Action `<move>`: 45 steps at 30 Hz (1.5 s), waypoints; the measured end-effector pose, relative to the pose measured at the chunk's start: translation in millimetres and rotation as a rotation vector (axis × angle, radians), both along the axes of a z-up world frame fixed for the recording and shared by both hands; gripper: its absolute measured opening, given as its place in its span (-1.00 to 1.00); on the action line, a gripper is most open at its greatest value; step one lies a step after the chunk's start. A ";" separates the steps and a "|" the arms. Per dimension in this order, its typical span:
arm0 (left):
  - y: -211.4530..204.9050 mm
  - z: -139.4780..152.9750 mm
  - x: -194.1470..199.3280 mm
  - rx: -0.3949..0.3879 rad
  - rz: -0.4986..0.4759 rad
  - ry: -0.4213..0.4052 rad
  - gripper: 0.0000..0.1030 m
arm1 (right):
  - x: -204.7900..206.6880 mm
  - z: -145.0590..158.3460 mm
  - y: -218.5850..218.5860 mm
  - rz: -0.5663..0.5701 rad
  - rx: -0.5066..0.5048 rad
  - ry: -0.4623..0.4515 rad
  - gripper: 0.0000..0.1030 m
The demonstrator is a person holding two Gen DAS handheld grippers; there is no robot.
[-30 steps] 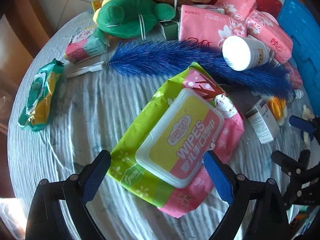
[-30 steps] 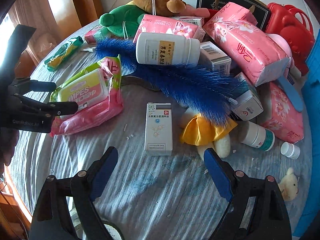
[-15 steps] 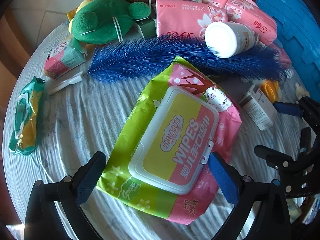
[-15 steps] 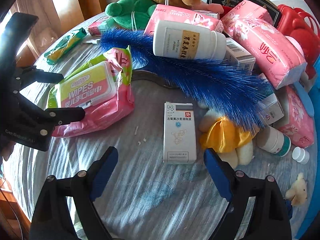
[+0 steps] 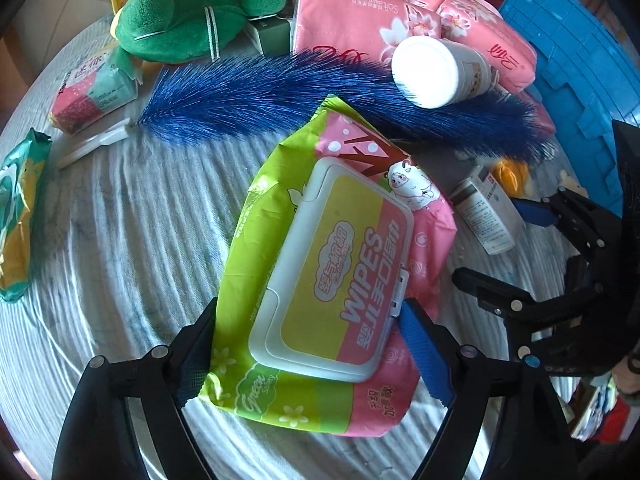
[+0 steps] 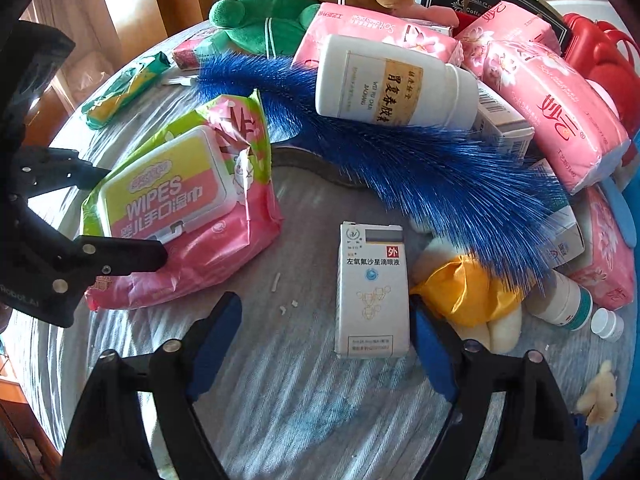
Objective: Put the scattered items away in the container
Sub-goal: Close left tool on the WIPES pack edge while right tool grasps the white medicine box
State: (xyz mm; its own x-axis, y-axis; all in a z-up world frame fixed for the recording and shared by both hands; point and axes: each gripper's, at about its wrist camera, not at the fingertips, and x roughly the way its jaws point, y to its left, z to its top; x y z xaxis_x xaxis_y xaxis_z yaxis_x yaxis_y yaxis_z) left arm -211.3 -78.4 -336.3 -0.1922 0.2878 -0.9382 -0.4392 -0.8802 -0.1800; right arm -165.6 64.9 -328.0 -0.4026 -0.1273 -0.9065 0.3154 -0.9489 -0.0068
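A green and pink wipes pack [image 5: 328, 280] lies on the round table. My left gripper [image 5: 316, 356] is open with its blue pads on either side of the pack's near end. The pack [image 6: 172, 208] shows at the left of the right wrist view, with the left gripper [image 6: 116, 216] around it. My right gripper [image 6: 324, 344] is open; a white medicine box [image 6: 372, 292] lies between its fingers, close to the right pad. The box also shows in the left wrist view [image 5: 486, 216], with the right gripper [image 5: 500, 248] beside it. The blue container [image 5: 580, 60] stands at the far right.
A long blue brush [image 6: 400, 160] crosses the table, with a white bottle [image 6: 392, 84] lying on it. Pink tissue packs [image 6: 552, 108], a green plush [image 5: 188, 24], a yellow plush [image 6: 468, 296], small bottles [image 6: 568, 304] and a green snack bag [image 5: 16, 216] lie around.
Both grippers have moved forward. The left now straddles the near end of the wipes pack. The right now has the white medicine box between its fingers.
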 end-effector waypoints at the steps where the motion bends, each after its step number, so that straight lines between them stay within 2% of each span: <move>1: -0.4 0.2 0.6 0.003 0.001 -0.004 0.64 | 0.0 0.0 -0.2 0.001 0.003 0.000 0.32; 2: -1.5 0.0 0.7 0.011 0.006 -0.014 0.64 | 0.6 0.1 0.2 0.001 0.007 0.000 0.27; 5: -4.8 -0.3 1.3 0.032 0.021 -0.036 0.63 | 0.6 0.8 2.2 -0.008 0.012 -0.003 -0.05; 7: -5.6 0.4 2.3 0.033 0.027 -0.036 0.63 | 0.5 1.5 2.3 -0.009 0.010 -0.005 -0.34; 10: -5.4 3.3 5.1 0.025 0.026 -0.018 0.58 | 2.2 3.4 2.1 -0.005 0.006 -0.003 -0.34; 13: -7.4 7.4 7.7 0.033 0.035 -0.005 0.44 | 4.7 6.1 2.9 -0.008 0.001 0.000 -0.34; 14: -7.7 9.0 8.6 0.044 0.036 -0.006 0.28 | 5.7 7.0 3.0 -0.007 0.000 0.002 -0.34; 15: -6.8 11.0 10.1 0.043 0.036 0.001 0.21 | 6.4 7.8 3.1 -0.006 -0.001 0.002 -0.34; 18: -2.4 15.4 16.8 0.021 0.040 0.028 0.15 | 8.9 11.1 4.2 -0.007 -0.004 0.005 -0.35; 22: -7.7 14.9 35.0 0.040 0.065 0.032 0.02 | 13.8 17.2 6.6 -0.005 -0.007 0.015 -0.35; 30: -15.1 28.1 44.8 0.078 0.105 0.040 -0.32 | 26.9 34.7 7.7 0.015 -0.008 0.050 -0.35; 39: -15.3 34.8 46.4 0.106 0.124 0.043 -0.53 | 43.5 50.9 5.7 0.022 -0.013 0.070 -0.34; 45: -15.6 41.0 55.9 0.102 0.128 0.052 -0.60 | 48.9 66.9 9.1 0.014 -0.022 0.094 -0.34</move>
